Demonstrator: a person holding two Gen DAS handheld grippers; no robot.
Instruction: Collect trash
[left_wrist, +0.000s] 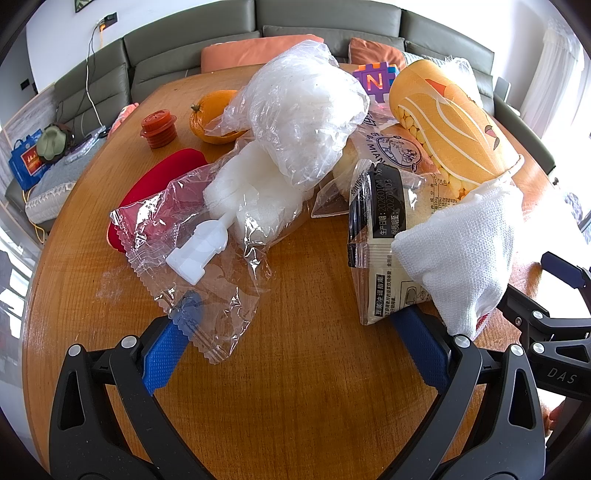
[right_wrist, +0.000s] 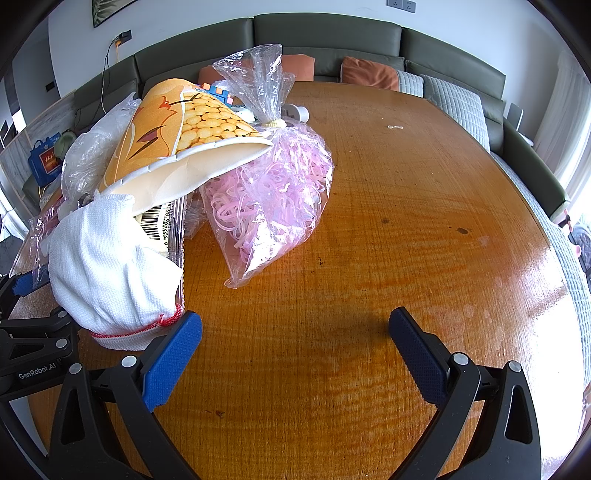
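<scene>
Trash sits heaped at the near-left part of the wooden table (right_wrist: 406, 229). Pile contents: clear wrapper (left_wrist: 207, 295) lying flat at the front, with a white plastic piece (left_wrist: 197, 251) and foam block (left_wrist: 251, 192) on it; crumpled clear bag (left_wrist: 306, 110) on top of the foam; printed food packet (left_wrist: 380, 236) standing on edge; paper cup (left_wrist: 447, 122) on its side, mouth toward the cameras; white cloth pouch (left_wrist: 465, 251) leaning at the cup's mouth; bag of pink strands (right_wrist: 269, 195) on the far right flank.

Left tongs (left_wrist: 299, 332): spread wide, holding nothing. Left pad lies under the wrapper's near corner; right pad is just beside the packet's base. Judgement: positioned to straddle the wrapper for a pinch.

Right tongs (right_wrist: 295, 336): spread wide, empty, over bare table. Left pad just beside the pouch's red-stitched hem. Judgement: staged beside the pile, possibly to corral it inward.

Orange (left_wrist: 212, 116), red cap (left_wrist: 159, 129) and red case (left_wrist: 162, 184) lie behind the pile; probably not trash.

No bin visible.
</scene>
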